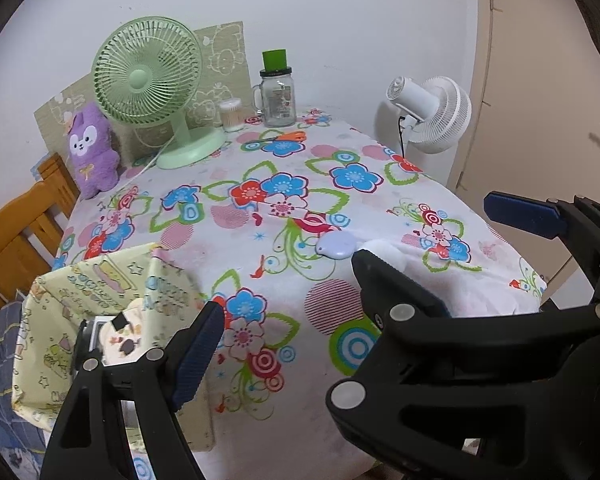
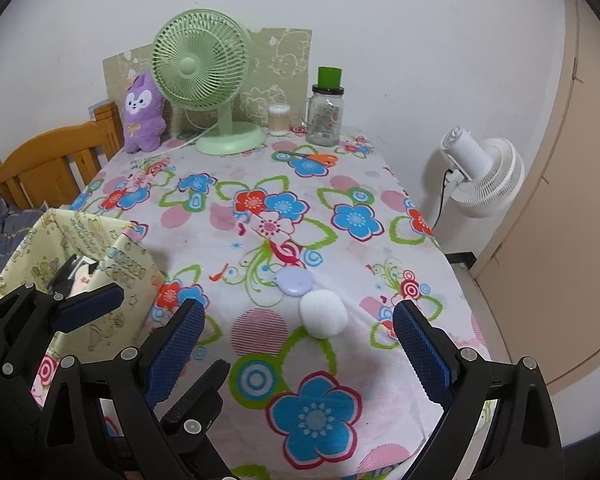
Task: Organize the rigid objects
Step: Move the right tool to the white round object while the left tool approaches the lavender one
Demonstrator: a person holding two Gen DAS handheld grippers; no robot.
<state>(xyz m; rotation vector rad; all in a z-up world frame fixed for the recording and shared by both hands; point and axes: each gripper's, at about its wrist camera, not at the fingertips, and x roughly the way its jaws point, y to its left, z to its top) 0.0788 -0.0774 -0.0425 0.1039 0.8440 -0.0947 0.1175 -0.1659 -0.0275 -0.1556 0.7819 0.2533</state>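
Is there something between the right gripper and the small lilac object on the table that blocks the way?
Partly. The white fluffy ball lies on the tablecloth directly in front of the lilac object, touching it on the near side. The open right gripper meets the ball first; nothing else lies between.

A flat, rounded lilac tag [image 2: 293, 283] lies on the flowered cloth just below the middle of the right wrist frame, and a white fluffy ball [image 2: 323, 313] rests touching its lower right edge. At the left edge stands an open pale yellow cartoon-print box [image 2: 40, 240], with a patterned item inside, partly hidden.
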